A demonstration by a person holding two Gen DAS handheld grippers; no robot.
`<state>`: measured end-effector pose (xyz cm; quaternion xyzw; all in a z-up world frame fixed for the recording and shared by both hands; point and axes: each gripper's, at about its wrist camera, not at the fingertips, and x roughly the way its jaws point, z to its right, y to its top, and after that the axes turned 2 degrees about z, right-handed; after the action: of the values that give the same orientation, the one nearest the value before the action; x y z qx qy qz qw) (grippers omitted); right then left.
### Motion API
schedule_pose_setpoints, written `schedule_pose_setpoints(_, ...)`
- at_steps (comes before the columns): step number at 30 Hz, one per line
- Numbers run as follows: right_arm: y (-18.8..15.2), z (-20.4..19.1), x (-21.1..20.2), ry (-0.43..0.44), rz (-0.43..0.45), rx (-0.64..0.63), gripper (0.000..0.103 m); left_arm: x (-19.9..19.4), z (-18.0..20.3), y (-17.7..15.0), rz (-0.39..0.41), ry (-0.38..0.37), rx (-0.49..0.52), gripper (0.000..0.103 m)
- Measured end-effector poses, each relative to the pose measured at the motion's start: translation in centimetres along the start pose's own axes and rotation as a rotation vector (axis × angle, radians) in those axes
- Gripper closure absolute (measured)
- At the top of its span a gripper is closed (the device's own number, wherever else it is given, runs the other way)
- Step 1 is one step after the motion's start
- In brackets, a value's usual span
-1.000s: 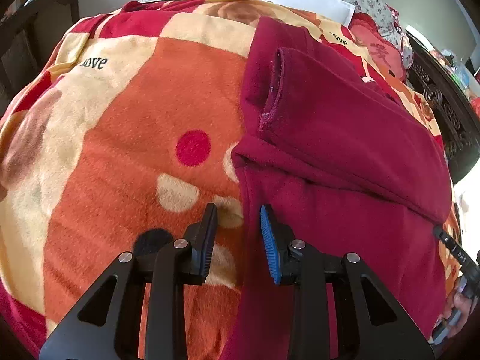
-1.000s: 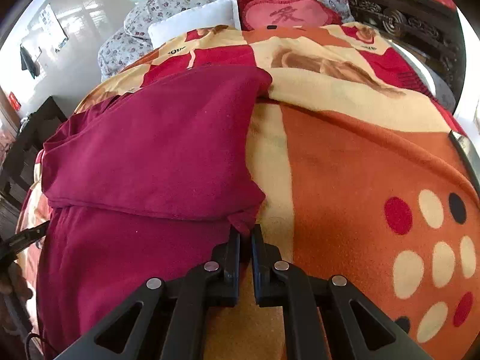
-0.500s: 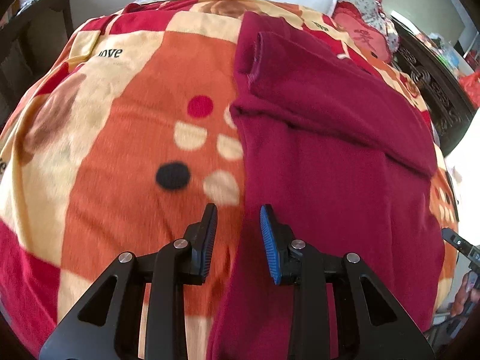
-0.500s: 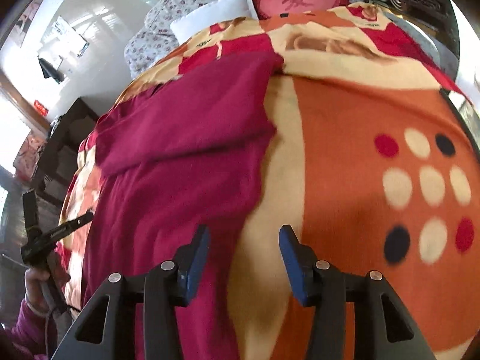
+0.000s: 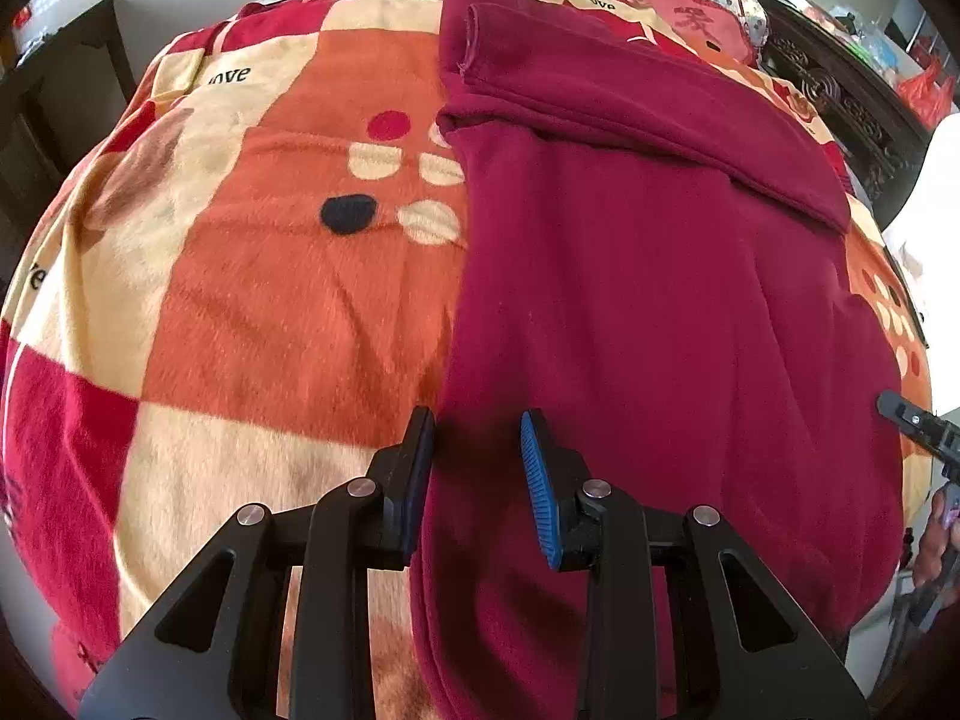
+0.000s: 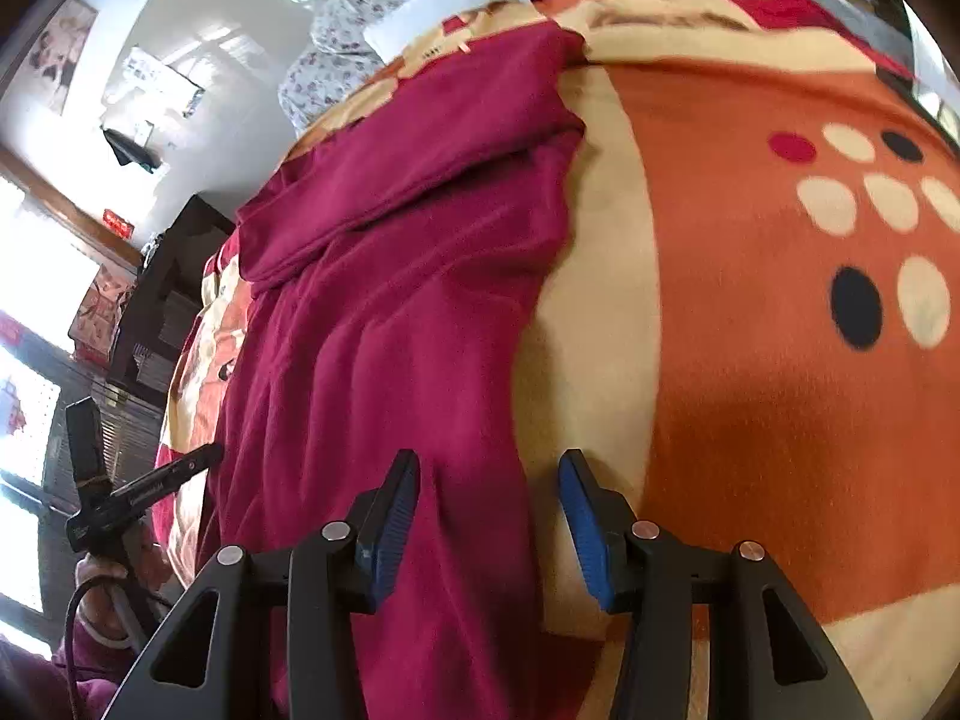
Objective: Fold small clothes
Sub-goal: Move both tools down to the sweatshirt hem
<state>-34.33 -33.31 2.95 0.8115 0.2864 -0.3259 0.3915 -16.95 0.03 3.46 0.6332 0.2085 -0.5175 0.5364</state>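
We saw a bed covered by a thick blanket (image 5: pixel 252 276) in orange, cream and red blocks with dots, and it filled most of both views. On the blanket lay a dark red garment (image 5: pixel 648 312), spread flat and long, with its far part folded across itself so that a sleeve (image 5: pixel 630 102) lay over the body from edge to edge; in the right wrist view the same garment (image 6: pixel 384 324) ran down the left half of the picture, its edge wavy against the cream stripe. Beyond the blanket we made out a white pillow (image 6: pixel 438 6) and a flowered pillow (image 6: pixel 342 48) at the head of the bed. Our left gripper (image 5: pixel 477 450) hovered low over the near left edge of the garment, its fingers (image 5: pixel 540 480) spread apart and holding nothing, one on each side of that edge. Our right gripper (image 6: pixel 486 516) hung over the near right edge, fingers (image 6: pixel 585 528) likewise wide apart and empty, the cloth edge passing between them. We could not tell whether either touched the cloth.
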Motion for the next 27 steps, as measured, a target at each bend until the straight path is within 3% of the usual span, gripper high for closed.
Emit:
schedule_pose_setpoints(1, -0.1, -0.6, -0.2, -0.057, 0.004, -0.052, 0.087, -0.1, 0.0, -0.1, 0.001, 0.002, 0.0, 0.074)
schedule_pose_setpoints(2, 0.0, -1.1, -0.4, -0.103, 0.01, -0.087, 0.09, -0.3, 0.0, -0.3, 0.003, 0.004, 0.003, 0.074)
schedule_pose_setpoints(8, -0.2, -1.1, -1.9, -0.186, 0.025, -0.115, 0.094, -1.2, -0.3, -1.5, 0.0, -0.007, -0.003, 0.074)
schedule_pose_setpoints(12, -0.9, 0.2, -2.7, -0.122, 0.031, -0.04, 0.094, -1.9, -0.7, -2.2, -0.018, -0.035, -0.009, 0.074)
schedule_pose_setpoints(14, -1.5, 1.2, -3.9, -0.05, 0.062, 0.04, 0.091, -2.1, -1.1, -2.7, -0.028, -0.049, -0.019, 0.074)
schedule_pose_setpoints(15, -1.8, 1.5, -4.3, -0.023, 0.066, 0.062, 0.083, -2.3, -1.4, -3.0, -0.037, -0.057, -0.029, 0.074)
schedule_pose_setpoints(16, -2.0, 1.7, -4.5, -0.002, 0.061, 0.077, 0.065, -2.4, -1.7, -3.2, -0.043, -0.062, -0.035, 0.074)
schedule_pose_setpoints(18, -2.7, 1.8, -4.9, -0.003, 0.05, 0.08, 0.05, -2.5, -2.1, -3.9, -0.06, -0.066, -0.045, 0.074)
schedule_pose_setpoints(27, -5.0, 0.8, -5.2, 0.031, -0.017, 0.023, 0.05, -2.9, -2.8, -6.0, -0.112, -0.103, -0.069, 0.074)
